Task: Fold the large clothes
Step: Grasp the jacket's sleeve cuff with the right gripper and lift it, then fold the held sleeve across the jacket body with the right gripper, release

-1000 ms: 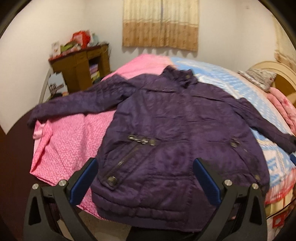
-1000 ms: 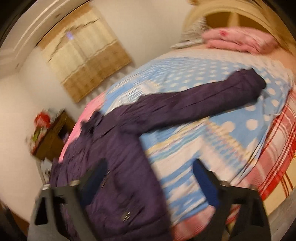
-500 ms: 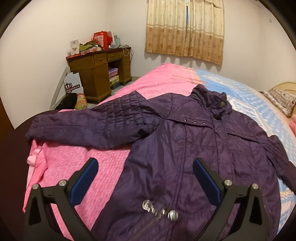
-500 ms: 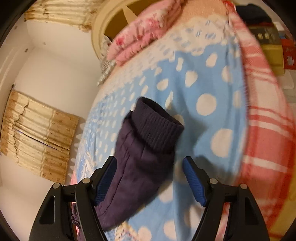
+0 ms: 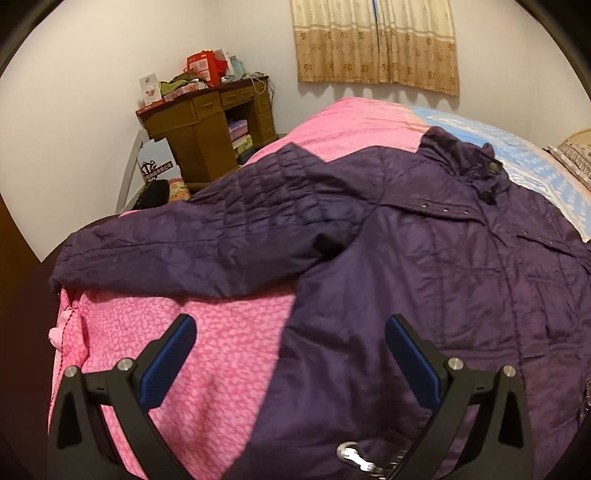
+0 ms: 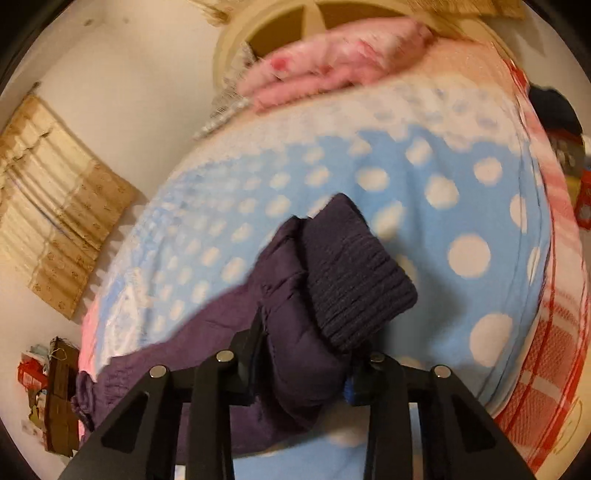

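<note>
A large purple quilted jacket (image 5: 443, 277) lies spread front-up on the bed, its left sleeve (image 5: 207, 251) stretched out towards the bed's edge. My left gripper (image 5: 290, 354) hovers open over the jacket's side edge and the pink blanket (image 5: 207, 350), with nothing gripped. In the right wrist view the other sleeve (image 6: 288, 343) lies on the blue dotted blanket (image 6: 443, 206), and its ribbed knit cuff (image 6: 354, 280) sticks out past the fingers. My right gripper (image 6: 306, 362) is closing, and the bunched sleeve fabric just behind the cuff is pinched between its jaws.
A brown desk (image 5: 210, 129) piled with boxes stands by the wall past the bed's left side. Beige curtains (image 5: 376, 40) hang behind. A folded pink quilt (image 6: 332, 62) and a pillow lie by the headboard (image 6: 280, 22). Red plaid bedding (image 6: 546, 332) drapes the right edge.
The left gripper slid from the jacket's hem up its side towards the left sleeve. The right gripper travelled along the right sleeve to the cuff, and its jaws narrowed onto the fabric.
</note>
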Demonstrator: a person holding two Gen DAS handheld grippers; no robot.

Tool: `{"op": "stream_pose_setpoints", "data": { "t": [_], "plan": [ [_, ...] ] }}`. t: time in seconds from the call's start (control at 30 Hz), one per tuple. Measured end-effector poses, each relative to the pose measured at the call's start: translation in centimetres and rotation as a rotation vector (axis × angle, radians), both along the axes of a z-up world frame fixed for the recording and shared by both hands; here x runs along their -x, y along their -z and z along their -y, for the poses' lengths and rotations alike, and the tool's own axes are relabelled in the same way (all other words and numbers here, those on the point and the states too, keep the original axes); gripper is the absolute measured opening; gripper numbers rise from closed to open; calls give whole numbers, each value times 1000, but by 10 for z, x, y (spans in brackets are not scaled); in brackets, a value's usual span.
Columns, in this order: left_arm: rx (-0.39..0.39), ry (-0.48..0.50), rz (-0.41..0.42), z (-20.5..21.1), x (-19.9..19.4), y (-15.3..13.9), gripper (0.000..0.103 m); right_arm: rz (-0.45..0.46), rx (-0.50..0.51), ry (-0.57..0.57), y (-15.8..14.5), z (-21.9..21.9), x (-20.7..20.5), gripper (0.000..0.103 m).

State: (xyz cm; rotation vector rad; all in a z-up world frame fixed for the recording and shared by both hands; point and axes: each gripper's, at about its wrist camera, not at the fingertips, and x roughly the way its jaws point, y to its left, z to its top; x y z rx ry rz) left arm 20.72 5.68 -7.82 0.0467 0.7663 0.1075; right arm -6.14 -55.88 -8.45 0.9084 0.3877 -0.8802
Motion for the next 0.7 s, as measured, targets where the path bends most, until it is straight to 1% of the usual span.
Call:
{"op": "stream_pose_setpoints", "data": {
  "t": [0.03,0.07,0.13,0.17,0.23,0.3,0.33,0.37,0.43,0.47,0.5,0.57,0.6,0.63,0.67,0.7],
  "plan": [
    [22,3,1,-4,-2,1,103,9,38,-20,-12,-8,-6,33],
    [52,1,-2,-9,-4,3,103,29,99,-69,-37,-19,-19,33],
    [102,-12,-31,-15,-8,11,103,52,189,-171,-78,-47,-43,33],
    [126,-18,-56,-17,-11,19,103,59,248,-251,-104,-69,-65,33],
    [140,-31,-81,-16,-11,32,103,64,337,-397,-141,-112,-107,33],
    [182,-42,-77,-20,-11,36,103,79,385,-529,-164,-153,-147,33],
    [201,-47,-68,-23,-10,36,103,93,398,-614,-174,-181,-175,33],
    [209,-51,-63,-23,-10,36,103,103,404,-675,-177,-204,-194,33],
    [207,-46,-39,-22,-7,37,103,117,412,-797,-174,-247,-233,33],
    [204,-45,-27,-21,-6,37,103,115,415,-871,-166,-277,-258,33],
    [202,-43,-17,-21,-5,37,103,111,405,-919,-158,-299,-275,33],
    [204,-39,-5,-21,-4,38,103,110,351,-1027,-129,-342,-309,33],
    [208,-37,2,-22,-3,38,103,101,331,-1083,-110,-366,-327,33],
    [207,-35,8,-22,-3,39,103,95,327,-1112,-98,-378,-336,33],
    [202,-32,16,-22,-2,40,103,86,323,-1155,-78,-396,-350,33],
    [196,-31,22,-22,-1,40,103,78,316,-1185,-63,-406,-361,36]
  ]
}}
